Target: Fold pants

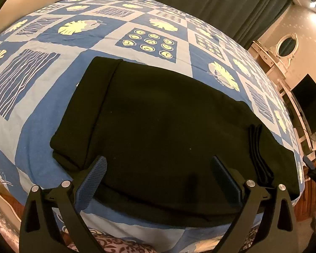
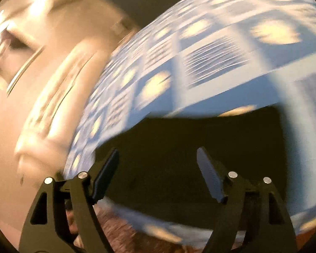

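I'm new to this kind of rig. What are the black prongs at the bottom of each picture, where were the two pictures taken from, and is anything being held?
No robot here: a person holds a two-finger tool in each hand, and each carries a camera looking along its fingers. The prongs are those fingers. The left tool is open above black pants, already folded, on a blue patterned bedsheet. The right tool is open too, over the same pants; its picture is blurred. Neither holds anything.
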The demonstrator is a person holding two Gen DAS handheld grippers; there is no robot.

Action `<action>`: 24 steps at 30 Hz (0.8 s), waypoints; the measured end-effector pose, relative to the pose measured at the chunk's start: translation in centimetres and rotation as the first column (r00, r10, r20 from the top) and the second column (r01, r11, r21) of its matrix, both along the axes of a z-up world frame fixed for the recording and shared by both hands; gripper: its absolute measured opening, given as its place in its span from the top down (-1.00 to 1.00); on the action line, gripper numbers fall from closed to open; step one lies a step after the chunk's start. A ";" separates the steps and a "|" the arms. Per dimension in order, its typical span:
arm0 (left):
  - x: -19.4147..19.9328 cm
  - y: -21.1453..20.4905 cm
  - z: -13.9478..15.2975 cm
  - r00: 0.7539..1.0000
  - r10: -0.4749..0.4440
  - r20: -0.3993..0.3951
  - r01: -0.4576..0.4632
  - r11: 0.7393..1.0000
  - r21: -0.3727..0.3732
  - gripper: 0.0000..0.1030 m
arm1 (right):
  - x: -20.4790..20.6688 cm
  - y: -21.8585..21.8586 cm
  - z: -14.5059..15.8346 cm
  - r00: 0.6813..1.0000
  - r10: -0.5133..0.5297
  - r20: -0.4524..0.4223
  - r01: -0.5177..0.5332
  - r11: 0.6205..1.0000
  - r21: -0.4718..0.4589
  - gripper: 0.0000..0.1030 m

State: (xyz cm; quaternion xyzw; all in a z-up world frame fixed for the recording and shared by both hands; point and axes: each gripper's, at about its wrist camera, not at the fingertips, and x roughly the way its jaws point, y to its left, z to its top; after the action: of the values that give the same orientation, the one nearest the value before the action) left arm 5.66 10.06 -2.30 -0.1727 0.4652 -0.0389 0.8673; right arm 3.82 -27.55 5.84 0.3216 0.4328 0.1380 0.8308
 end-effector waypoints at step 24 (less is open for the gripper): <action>-0.1 -0.3 -0.1 1.000 -0.004 0.009 0.004 1.000 0.015 -0.89 | -1.8 -11.3 -9.3 0.965 -0.097 -0.243 0.146 0.970 0.194 -0.45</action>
State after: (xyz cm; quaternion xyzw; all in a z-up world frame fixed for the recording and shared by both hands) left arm 5.58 9.72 -2.40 -0.1652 0.4619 -0.0378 0.8706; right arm 2.00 -38.81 -3.45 0.4473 0.4890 0.0930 0.7431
